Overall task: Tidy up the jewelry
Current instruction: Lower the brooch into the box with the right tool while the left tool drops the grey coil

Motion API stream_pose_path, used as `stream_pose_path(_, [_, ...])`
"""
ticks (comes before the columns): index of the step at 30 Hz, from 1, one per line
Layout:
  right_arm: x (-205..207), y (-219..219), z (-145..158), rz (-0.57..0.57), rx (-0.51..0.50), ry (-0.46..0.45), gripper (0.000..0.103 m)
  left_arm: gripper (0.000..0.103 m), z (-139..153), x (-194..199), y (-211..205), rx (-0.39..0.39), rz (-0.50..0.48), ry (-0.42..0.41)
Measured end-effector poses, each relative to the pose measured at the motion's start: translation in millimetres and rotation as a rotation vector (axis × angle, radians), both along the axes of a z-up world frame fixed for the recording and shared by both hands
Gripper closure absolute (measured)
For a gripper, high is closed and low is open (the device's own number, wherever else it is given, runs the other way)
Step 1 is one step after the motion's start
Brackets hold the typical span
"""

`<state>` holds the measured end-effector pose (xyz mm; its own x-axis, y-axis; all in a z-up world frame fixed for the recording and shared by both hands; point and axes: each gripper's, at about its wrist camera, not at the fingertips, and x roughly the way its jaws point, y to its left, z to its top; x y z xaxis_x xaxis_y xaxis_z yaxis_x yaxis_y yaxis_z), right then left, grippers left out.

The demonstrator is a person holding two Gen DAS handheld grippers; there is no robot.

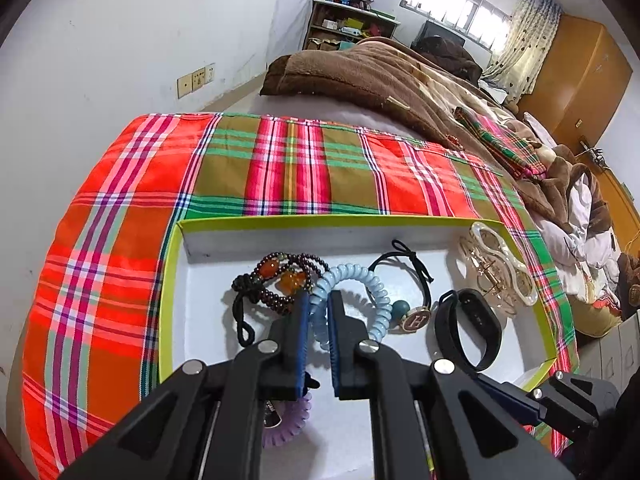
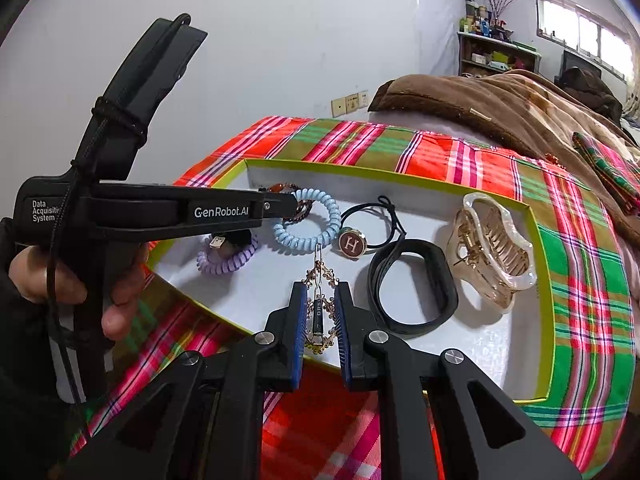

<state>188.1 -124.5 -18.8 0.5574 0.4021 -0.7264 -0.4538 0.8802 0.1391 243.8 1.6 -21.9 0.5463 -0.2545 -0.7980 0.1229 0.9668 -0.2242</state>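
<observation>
A shallow white box with a lime-green rim (image 1: 280, 221) (image 2: 532, 216) lies on a plaid cloth. My left gripper (image 1: 319, 300) is shut on a light-blue spiral hair tie (image 1: 360, 276) (image 2: 306, 222) inside the box. My right gripper (image 2: 320, 292) is shut on a gold beaded hair clip (image 2: 319, 308) over the box's near edge. Also in the box are a dark bead bracelet with orange stones (image 1: 280, 276), a purple spiral tie (image 2: 228, 258), a black elastic with an "H" charm (image 2: 353, 245), a black band (image 2: 416, 292) and a clear claw clip (image 2: 492, 248).
The plaid cloth (image 1: 120, 240) covers the bed end. A brown blanket (image 1: 380, 76) lies beyond it. A white wall is to the left, shelves (image 1: 348, 24) and a window at the far end. The person's hand (image 2: 120, 276) holds the left gripper's handle.
</observation>
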Motion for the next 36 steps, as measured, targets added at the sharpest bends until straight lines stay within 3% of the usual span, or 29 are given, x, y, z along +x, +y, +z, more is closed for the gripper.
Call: stream_pose_path(36, [3.5, 6.3, -6.1, 0.01, -0.049, 0.013, 0.089, 0.091, -5.1, -0.7, -0.8, 0.001, 0.0, 0.024])
